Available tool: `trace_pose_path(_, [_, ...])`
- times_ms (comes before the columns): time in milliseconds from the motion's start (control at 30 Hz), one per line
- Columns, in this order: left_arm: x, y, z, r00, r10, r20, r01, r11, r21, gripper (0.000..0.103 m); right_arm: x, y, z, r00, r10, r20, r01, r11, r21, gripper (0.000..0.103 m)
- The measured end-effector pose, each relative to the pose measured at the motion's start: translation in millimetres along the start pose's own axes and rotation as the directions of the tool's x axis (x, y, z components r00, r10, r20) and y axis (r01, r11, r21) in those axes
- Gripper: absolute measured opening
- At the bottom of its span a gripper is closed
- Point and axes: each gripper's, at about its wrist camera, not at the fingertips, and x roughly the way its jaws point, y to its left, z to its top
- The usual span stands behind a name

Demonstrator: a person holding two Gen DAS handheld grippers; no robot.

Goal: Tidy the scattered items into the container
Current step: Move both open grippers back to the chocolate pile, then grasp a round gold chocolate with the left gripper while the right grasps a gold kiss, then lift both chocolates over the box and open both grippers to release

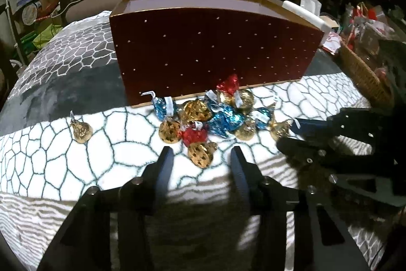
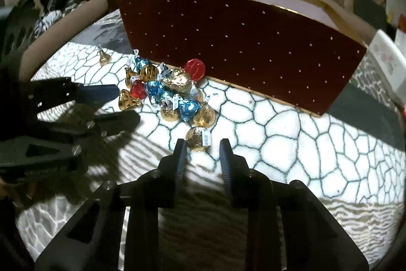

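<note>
**Two grippers poised over a heap of foil-wrapped chocolates beside a dark red box**

A dark red box [image 1: 213,47] with small pale dots and a gold rim stands open-topped on a soft blanket [image 1: 63,156] printed with a white-and-teal cracked pattern. Whether the surface under the blanket is a bed or a sofa cannot be told.

Just in front of the box's near wall lies a loose pile of wrapped chocolates [image 1: 215,116] in gold, blue and red foil, several touching or overlapping. One gold chocolate [image 1: 81,130] lies alone, well apart to the left of the pile in the left wrist view.

The left gripper [image 1: 201,156] points down at the near edge of the pile. Its two dark fingers are spread, with a gold speckled chocolate [image 1: 200,155] lying on the blanket between them; the pads do not appear to press on it.

The right gripper [image 2: 201,147] also points down, on the other side of the pile. Its fingers stand apart with a narrower gap, and a gold chocolate with a small white tag [image 2: 198,139] sits between the tips. Whether the pads touch it cannot be told.

Each gripper is visible at the edge of the other's view, near the pile.
</note>
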Motion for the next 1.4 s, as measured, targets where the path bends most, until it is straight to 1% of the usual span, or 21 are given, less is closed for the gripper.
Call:
trace_pose_path(33, [0.5, 1.5, 0.9, 1.000, -0.002, 0.000, 0.002, 1.000, -0.010, 0.040, 0.1, 0.2, 0.1, 1.000, -0.001, 0.000, 0.001, 1.000, 0.000, 0.025])
trace_pose_path(100, [0.4, 5.3, 1.1, 1.000, 0.007, 0.000, -0.007, 1.000, -0.026, 0.026, -1.0, -0.7, 0.6, 1.000, -0.006, 0.000, 0.006, 1.000, 0.002, 0.018])
trace_pose_path(167, [-0.9, 8.9, 0.8, 1.000, -0.002, 0.002, 0.002, 0.999, -0.038, 0.021, -2.9, -2.6, 1.1, 1.000, -0.005, -0.002, 0.005, 1.000, 0.012, 0.018])
trace_pose_path(333, [-4.9, 7.7, -1.2, 1.000, -0.004, -0.002, 0.004, 0.999, -0.037, 0.021, -10.1, -5.1, 3.5, 1.000, -0.003, 0.012, 0.002, 0.999, 0.036, 0.016])
trace_pose_path(367, [-5.9, 7.5, -1.1, 1.000, -0.007, -0.004, 0.006, 0.999, -0.039, 0.021, -12.0, -6.3, 4.6, 1.000, 0.004, 0.014, -0.004, 0.999, 0.046, 0.014])
trace_pose_path(400, [-7.7, 7.0, -0.9, 1.000, -0.006, -0.005, 0.006, 0.999, -0.036, 0.021, -13.8, -7.3, 5.6, 1.000, 0.008, 0.014, -0.009, 0.999, 0.053, 0.003])
trace_pose_path(433, [-10.5, 6.2, -0.7, 1.000, -0.004, -0.003, 0.004, 0.999, -0.032, 0.021, -16.4, -8.4, 6.6, 1.000, 0.011, 0.015, -0.012, 0.998, 0.059, 0.002])
trace_pose_path(567, [-19.2, 4.6, 1.0, 1.000, -0.006, 0.000, 0.006, 1.000, -0.030, 0.021, -20.3, -13.4, 9.9, 1.000, 0.014, -0.003, -0.014, 0.997, 0.074, 0.002])
trace_pose_path(667, [-24.0, 5.4, -0.1, 1.000, -0.007, 0.003, 0.007, 0.999, -0.034, 0.021, -19.1, -24.1, 8.9, 0.998, 0.056, -0.018, -0.053, 0.989, 0.141, 0.007])
trace_pose_path(733, [-25.7, 6.4, -1.6, 1.000, -0.009, 0.005, 0.009, 0.999, -0.040, 0.021, -20.7, -27.8, 8.3, 0.998, 0.065, -0.003, -0.063, 0.985, 0.161, 0.016])
trace_pose_path(767, [-26.5, 6.9, -2.4, 1.000, -0.010, 0.004, 0.011, 0.999, -0.042, 0.021, -21.8, -28.0, 8.5, 0.997, 0.073, 0.007, -0.074, 0.984, 0.163, 0.027])
trace_pose_path(800, [-27.4, 7.6, -3.4, 1.000, -0.011, 0.003, 0.011, 0.999, -0.044, 0.021, -22.8, -26.6, 8.6, 0.997, 0.074, 0.014, -0.075, 0.985, 0.155, 0.035])
trace_pose_path(867, [-28.7, 8.4, -3.7, 1.000, -0.012, 0.002, 0.012, 0.999, -0.044, 0.021, -20.9, -18.3, 9.9, 0.999, 0.052, 0.011, -0.053, 0.993, 0.103, 0.035])
trace_pose_path(933, [-30.3, 9.3, -2.6, 1.000, -0.015, 0.003, 0.015, 0.999, -0.046, 0.021, -13.4, -10.0, 10.8, 1.000, 0.011, -0.014, -0.011, 0.999, 0.049, 0.035])
trace_pose_path(967, [-31.1, 9.4, -1.9, 1.000, -0.016, 0.004, 0.016, 0.999, -0.047, 0.021, -8.6, -6.5, 10.5, 1.000, -0.002, -0.025, 0.002, 1.000, 0.027, 0.031])
trace_pose_path(1000, [-31.9, 9.8, -1.0, 1.000, -0.016, 0.005, 0.016, 0.999, -0.049, 0.021, -4.7, -4.4, 10.0, 0.999, -0.003, -0.033, 0.003, 1.000, 0.016, 0.023])
trace_pose_path(1033, [-33.2, 10.2, 0.0, 1.000, -0.018, 0.007, 0.018, 0.999, -0.050, 0.021, -0.6, -2.7, 9.3, 0.999, -0.007, -0.042, 0.007, 1.000, 0.009, 0.021])
trace_pose_path(1200, [-43.7, 8.3, 7.0, 0.999, -0.029, 0.026, 0.030, 0.998, -0.048, 0.021, -4.4, -1.4, 7.0, 0.999, -0.010, -0.032, 0.011, 1.000, 0.014, 0.020])
trace_pose_path(1300, [-54.4, 5.3, 16.6, 0.998, -0.029, 0.048, 0.031, 0.999, -0.031, 0.021, -19.8, -1.3, 13.8, 1.000, -0.019, -0.010, 0.019, 1.000, 0.011, 0.020])
trace_pose_path(1400, [-69.0, 2.4, 33.2, 0.996, -0.030, 0.080, 0.031, 0.999, -0.019, 0.021, -41.4, -7.2, 26.9, 1.000, -0.011, 0.023, 0.011, 1.000, 0.026, 0.020])
